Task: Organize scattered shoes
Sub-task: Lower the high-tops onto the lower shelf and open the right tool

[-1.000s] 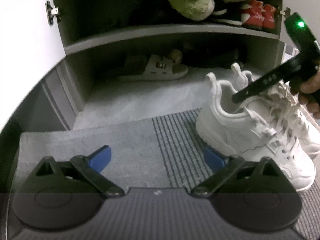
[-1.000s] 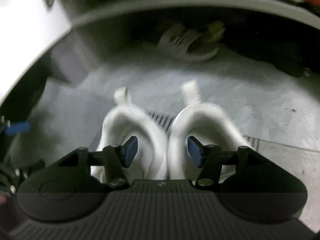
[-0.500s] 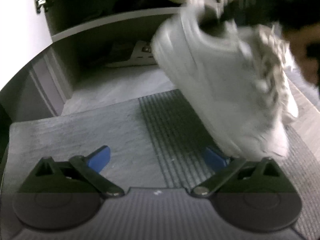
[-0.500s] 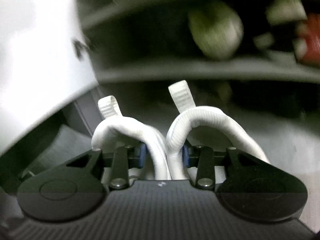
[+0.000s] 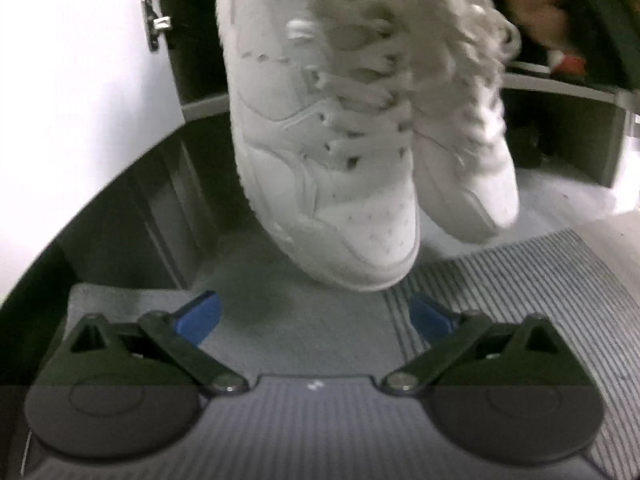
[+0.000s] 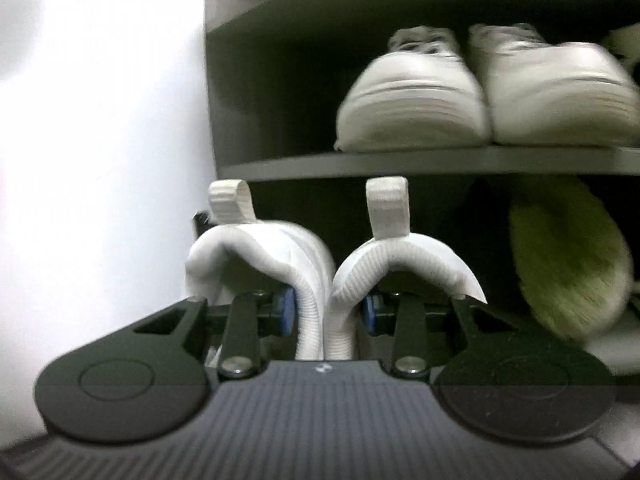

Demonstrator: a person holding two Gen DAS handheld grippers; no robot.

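Right tongs [image 6: 328, 316] clamped on inner collars of white sneaker pair [image 5: 360, 140], pressed together, one pad inside each shoe. Pair hanging in air, toes down, before shoe cabinet [image 6: 400, 160]. Left tongs [image 5: 316, 314] wide apart, empty, low over striped mat [image 5: 520, 280].

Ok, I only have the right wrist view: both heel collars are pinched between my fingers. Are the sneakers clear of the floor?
Observer: Yes. The left wrist view shows both sneakers hanging toes down, in the air above the striped mat.
Operator: And the other gripper, is it in the way?
Observer: No. The left gripper is open and empty, low over the mat, with the sneaker toes above it and not touching its fingers.
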